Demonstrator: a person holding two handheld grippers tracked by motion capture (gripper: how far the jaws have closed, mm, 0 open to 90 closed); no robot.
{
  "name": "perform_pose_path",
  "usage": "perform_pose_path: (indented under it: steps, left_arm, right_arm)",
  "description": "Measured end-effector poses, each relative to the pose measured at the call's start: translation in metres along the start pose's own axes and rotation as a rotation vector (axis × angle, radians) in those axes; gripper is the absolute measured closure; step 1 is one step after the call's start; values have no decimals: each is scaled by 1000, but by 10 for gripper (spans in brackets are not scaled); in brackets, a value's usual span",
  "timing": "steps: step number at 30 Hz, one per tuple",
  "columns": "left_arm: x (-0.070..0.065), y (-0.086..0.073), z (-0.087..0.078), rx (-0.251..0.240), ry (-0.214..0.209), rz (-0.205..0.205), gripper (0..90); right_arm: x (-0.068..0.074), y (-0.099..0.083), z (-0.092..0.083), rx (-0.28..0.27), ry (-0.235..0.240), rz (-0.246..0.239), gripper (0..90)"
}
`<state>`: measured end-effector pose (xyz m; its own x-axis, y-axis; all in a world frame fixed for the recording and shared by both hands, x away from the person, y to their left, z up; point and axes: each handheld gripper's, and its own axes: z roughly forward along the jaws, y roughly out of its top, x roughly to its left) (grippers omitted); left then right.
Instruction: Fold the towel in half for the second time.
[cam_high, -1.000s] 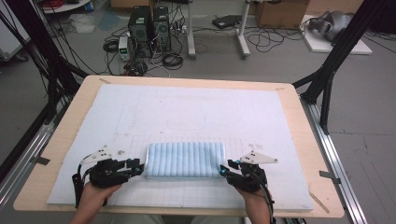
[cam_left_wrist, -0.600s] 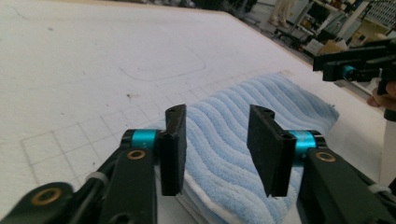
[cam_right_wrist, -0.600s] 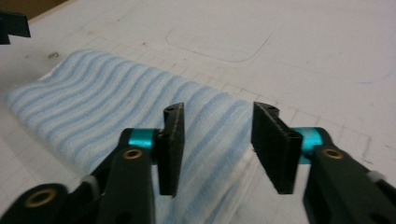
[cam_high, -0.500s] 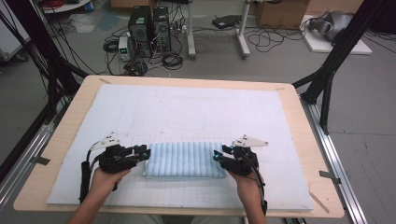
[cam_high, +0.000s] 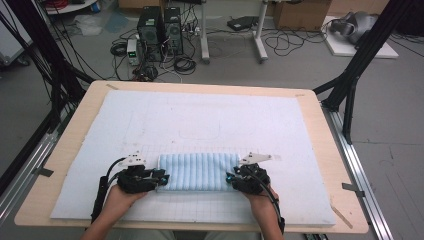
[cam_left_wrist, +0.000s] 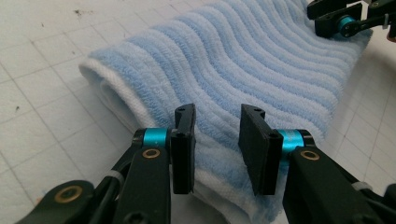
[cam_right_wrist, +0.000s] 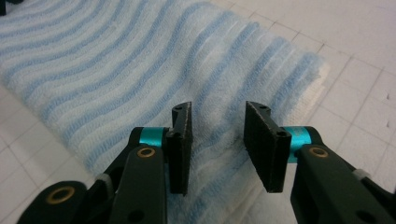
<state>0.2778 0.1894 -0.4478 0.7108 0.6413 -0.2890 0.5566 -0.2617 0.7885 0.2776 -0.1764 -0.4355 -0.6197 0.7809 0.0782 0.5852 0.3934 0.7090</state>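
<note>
Lying on white gridded mat (cam_high: 200, 120), striped towel (cam_high: 197, 170), both tools (cam_high: 161, 179) (cam_high: 229, 178) part-open astride its ends, unclamped.

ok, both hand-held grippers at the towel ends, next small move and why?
Probably close both on the towel. The left hand-held gripper and right hand-held gripper, jaws just closing, straddle its folded ends with a gap showing at each pad, so neither grips it yet.

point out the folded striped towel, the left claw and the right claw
folded striped towel (cam_high: 196, 171), high view, middle of its top face
left claw (cam_left_wrist: 217, 137), left gripper view, gap midway between its tips
right claw (cam_right_wrist: 218, 135), right gripper view, gap midway between its tips
</note>
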Motion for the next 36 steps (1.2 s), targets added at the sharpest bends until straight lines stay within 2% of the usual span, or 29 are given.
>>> perform_pose_path:
  steps: [3, 5, 6, 7, 9, 11, 12, 13, 14, 18, 20, 22, 23, 24, 26, 29, 34, 36]
  left_arm:
    - [3, 5, -2, -23, -8, -17, 605]
    - [6, 11, -4, -51, 11, -10, 599]
    - [9, 15, -6, -86, 16, -27, 597]
    - [12, 19, -7, -103, 29, -29, 584]
    - [17, 26, -8, -137, 69, -16, 544]
    - [27, 30, -6, -186, 100, -37, 517]
    - [33, 32, -3, -176, 129, -56, 517]
    - [37, 33, 0, -157, 146, -57, 510]
    - [40, 34, 5, -138, 163, -63, 502]
    - [47, 36, 22, -63, 172, -80, 493]
    - [49, 34, 30, -26, 172, -98, 494]
    - [48, 33, 31, -27, 183, -89, 550]
    - [48, 33, 32, -21, 163, -90, 648]
    - [46, 33, 33, -15, 165, -77, 748]
    - [45, 34, 34, -28, 173, -78, 845]
    - [49, 35, 36, -42, 174, -109, 859]
    - [46, 40, 42, -51, 199, -79, 854]
    - [47, 40, 41, -58, 205, -85, 813]
  right_arm:
    - [-4, 1, -2, -9, 17, 21, 541]
    - [-9, 6, -6, -64, 37, 63, 495]
    - [-11, 8, -7, -85, 41, 80, 463]
    - [-13, 12, -9, -113, 39, 93, 458]
    - [-17, 20, -9, -132, 25, 95, 442]
    - [-22, 27, -6, -133, -8, 95, 443]
    - [-25, 31, -3, -126, -28, 99, 443]
    - [-30, 34, 2, -109, -56, 106, 443]
    - [-32, 35, 5, -98, -64, 116, 443]
    - [-43, 35, 24, -35, -70, 152, 453]
    - [-44, 33, 29, -13, -51, 157, 507]
    - [-44, 30, 33, -1, -22, 167, 598]
    - [-45, 27, 33, -15, -2, 184, 668]
    - [-46, 26, 33, -22, 20, 195, 723]
    - [-45, 25, 31, -25, 28, 192, 793]
    - [-41, 26, 27, -29, -15, 159, 812]
    - [-37, 25, 24, -35, -78, 147, 805]
    - [-37, 24, 23, -40, -86, 146, 751]
